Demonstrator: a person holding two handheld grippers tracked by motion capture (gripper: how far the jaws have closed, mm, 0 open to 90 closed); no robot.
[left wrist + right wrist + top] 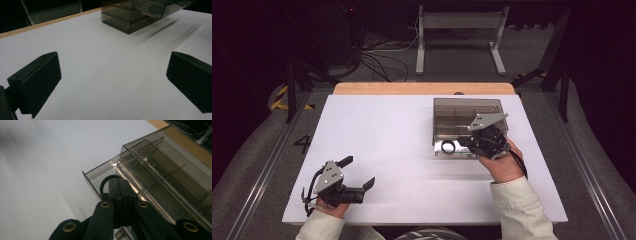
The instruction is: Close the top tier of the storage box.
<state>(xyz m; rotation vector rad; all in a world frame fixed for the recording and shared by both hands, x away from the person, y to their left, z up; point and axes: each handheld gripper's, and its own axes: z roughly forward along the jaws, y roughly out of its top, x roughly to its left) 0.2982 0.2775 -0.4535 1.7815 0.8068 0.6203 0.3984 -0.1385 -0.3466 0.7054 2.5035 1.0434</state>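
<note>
Black ring point(448, 146) at open drawer point(452, 150) front edge, pinched by right hand-held gripper point(464, 143)

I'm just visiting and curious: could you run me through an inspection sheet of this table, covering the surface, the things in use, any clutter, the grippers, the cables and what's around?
Surface: white board on a table with a wooden far edge.
Job's things: smoky clear drawer box at the right rear; its bottom drawer is pulled out, with a black ring in it.
Clutter: nothing seen.
Grippers: right gripper is shut on the black ring over the drawer; left gripper rests open at the near left, nothing between its jaws.
Cables: one trails from each gripper; loose cables lie on the floor beyond the table.
Surroundings: dark room, grey metal stand behind, yellow-black floor tape at left.
</note>
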